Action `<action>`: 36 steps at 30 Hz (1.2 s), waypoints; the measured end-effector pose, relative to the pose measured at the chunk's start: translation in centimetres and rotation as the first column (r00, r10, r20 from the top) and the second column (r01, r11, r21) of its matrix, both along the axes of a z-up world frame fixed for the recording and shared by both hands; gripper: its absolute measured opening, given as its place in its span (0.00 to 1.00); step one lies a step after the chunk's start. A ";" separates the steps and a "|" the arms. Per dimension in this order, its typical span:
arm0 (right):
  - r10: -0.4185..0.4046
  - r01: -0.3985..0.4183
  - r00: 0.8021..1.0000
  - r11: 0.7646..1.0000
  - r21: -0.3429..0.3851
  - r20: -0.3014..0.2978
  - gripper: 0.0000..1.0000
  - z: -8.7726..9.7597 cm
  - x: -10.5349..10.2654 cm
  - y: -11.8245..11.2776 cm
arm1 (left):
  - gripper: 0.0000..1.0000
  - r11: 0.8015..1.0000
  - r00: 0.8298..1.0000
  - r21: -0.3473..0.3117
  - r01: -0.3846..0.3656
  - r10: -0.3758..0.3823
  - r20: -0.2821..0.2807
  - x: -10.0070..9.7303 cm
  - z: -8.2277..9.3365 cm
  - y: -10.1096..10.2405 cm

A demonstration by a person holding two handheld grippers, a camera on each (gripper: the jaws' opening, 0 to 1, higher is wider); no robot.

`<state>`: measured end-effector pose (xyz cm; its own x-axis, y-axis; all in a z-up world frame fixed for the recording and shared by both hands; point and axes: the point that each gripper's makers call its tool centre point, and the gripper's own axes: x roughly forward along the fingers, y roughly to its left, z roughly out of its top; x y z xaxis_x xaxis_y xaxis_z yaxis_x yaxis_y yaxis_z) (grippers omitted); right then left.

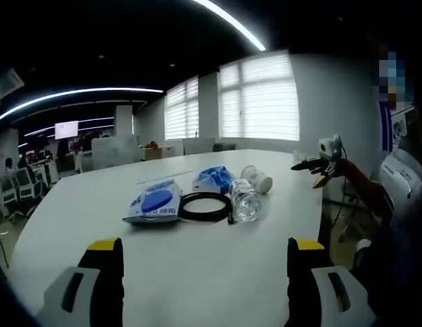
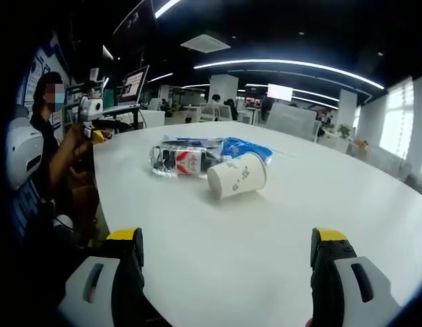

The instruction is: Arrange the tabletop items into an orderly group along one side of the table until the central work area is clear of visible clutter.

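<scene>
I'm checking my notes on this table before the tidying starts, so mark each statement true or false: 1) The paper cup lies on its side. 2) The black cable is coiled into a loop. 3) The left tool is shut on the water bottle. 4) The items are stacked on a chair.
1) True: the paper cup lies on its side on the white table.
2) True: the black cable forms a loop beside the blue-and-white packet.
3) False: the left tool is open and apart from the water bottle.
4) False: they lie on the table.
</scene>
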<state>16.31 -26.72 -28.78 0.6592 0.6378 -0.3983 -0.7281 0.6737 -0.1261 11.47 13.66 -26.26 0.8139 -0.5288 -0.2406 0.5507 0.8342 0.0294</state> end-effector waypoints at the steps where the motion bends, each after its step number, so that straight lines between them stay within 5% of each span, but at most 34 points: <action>1: 0.001 -0.001 1.000 1.000 0.000 -0.001 1.00 0.0 0.0 0.0 | 1.00 1.000 1.000 0.001 0.001 -0.001 -0.003 0.0 0.0 0.0; 36: 0.019 -0.019 1.000 1.000 0.003 0.015 1.00 0.6 0.7 1.2 | 1.00 1.000 1.000 -0.005 0.011 -0.011 -0.004 2.6 0.6 -1.9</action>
<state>16.99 -25.55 -28.19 0.6530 0.6513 -0.3865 -0.7387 0.6603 -0.1355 14.03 11.75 -25.66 0.8074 -0.5386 -0.2409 0.5596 0.8284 0.0234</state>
